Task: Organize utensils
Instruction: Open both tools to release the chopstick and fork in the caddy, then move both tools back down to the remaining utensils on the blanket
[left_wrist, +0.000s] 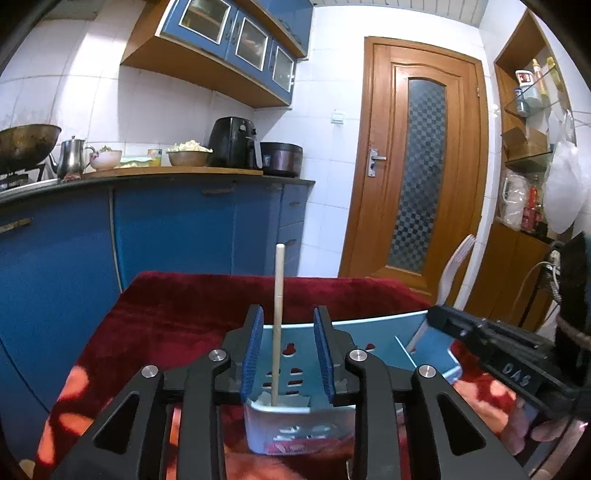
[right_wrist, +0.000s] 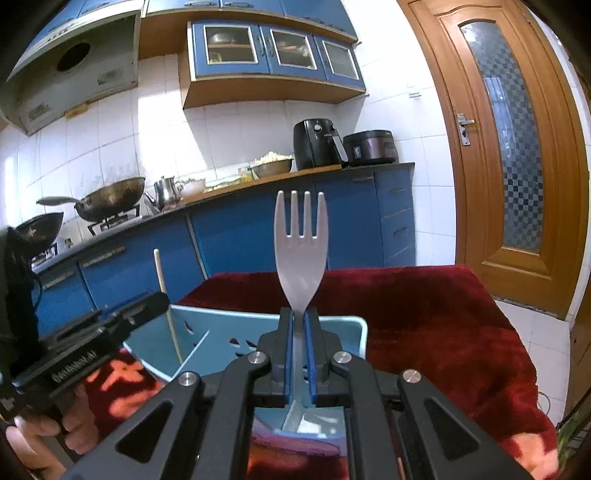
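a blue holder (left_wrist: 295, 373) with little cut-out holes is sitting on a red cloth (left_wrist: 177, 314) that is covering a table. a thin wooden stick (left_wrist: 276, 325) is standing almost upright in the holder's left part. the left tongs (left_wrist: 288, 354) are reaching around the stick with their blue pads apart, not pressing on it, so the stick is standing free between them. the right tongs (right_wrist: 299, 354) are squeezing tight on the handle of a white plastic fork (right_wrist: 301, 251), which is pointing its prongs up, above the holder's right part. the fork's bottom end is hiding behind the tongs, so maybe it is touching the holder. a hand (right_wrist: 40, 432) is gripping the left tongs. behind, blue cupboards (left_wrist: 166, 225) and a brown door (left_wrist: 417, 158) are showing.
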